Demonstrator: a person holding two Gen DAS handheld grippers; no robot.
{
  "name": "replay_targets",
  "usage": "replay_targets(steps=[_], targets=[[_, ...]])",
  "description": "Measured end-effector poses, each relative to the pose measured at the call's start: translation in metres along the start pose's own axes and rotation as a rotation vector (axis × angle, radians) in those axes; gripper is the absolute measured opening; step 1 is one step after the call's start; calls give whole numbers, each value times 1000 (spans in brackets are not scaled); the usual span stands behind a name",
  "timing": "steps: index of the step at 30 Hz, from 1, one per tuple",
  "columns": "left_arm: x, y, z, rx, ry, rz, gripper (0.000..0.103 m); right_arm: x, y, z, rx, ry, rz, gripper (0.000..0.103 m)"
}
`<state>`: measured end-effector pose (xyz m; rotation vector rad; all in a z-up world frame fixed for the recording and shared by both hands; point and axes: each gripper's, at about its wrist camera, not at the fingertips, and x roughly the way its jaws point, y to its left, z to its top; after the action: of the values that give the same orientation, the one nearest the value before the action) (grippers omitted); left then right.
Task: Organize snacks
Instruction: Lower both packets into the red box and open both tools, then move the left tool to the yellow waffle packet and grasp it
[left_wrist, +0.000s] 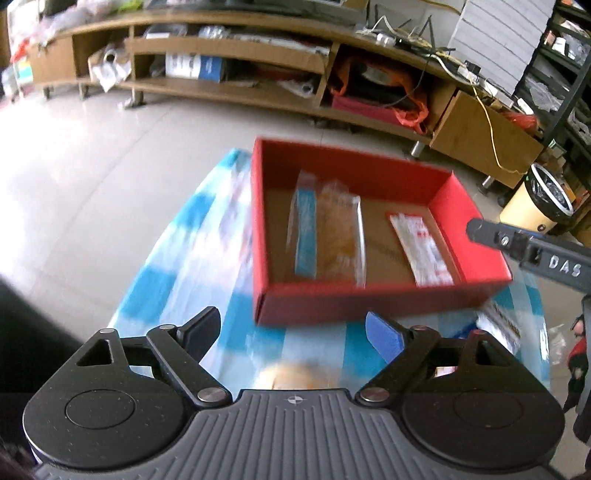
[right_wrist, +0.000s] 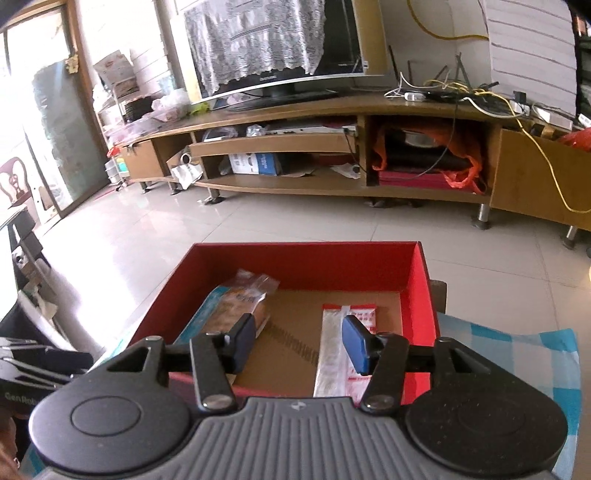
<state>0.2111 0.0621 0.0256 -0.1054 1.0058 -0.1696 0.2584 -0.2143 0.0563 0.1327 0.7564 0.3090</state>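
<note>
Red box (left_wrist: 369, 299) sits on blue-checked cloth (left_wrist: 177, 258), two snacks already laid flat inside: bread pkt w/ blue edge (left_wrist: 325, 236) at the box's left, red-white pkt (left_wrist: 421, 247) toward its right, bare cardboard floor between them. Left gripper (left_wrist: 291, 332) is held over the cloth, just short of the box's near wall, fingers spread wide & nothing between them. Right gripper (right_wrist: 299, 343) is seen above the box's near edge, fingers part-open, narrower than the left, empty; red-white pkt (right_wrist: 343, 350) lies below & beyond them, untouched as far as can be told.

More snacks are left on the cloth: a pale round bread item (left_wrist: 295, 376) right under the left gripper, partly hidden by its body, & a printed pkt (left_wrist: 498, 325) near the box's near-right corner, blurred.

Step in hand is judged to be the next pick. Left fingers should be brought straight down astride the round item, closed gently since soft bread crushes, then it should be set in the free middle strip, parallel to the others
</note>
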Motion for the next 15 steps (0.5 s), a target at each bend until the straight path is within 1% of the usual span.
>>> replay_targets(steps=[6,12,15], targets=[[4,-2,-21,21,47,9,90,-19,2,-20,14,29,4,52],[-8,-10,-34,39,41,-28,90,-40,-9,-48,45,80,-17,52],[-14,-12,-45,34,53,-49,90,-50,-14,-65,77,121,-17,52]])
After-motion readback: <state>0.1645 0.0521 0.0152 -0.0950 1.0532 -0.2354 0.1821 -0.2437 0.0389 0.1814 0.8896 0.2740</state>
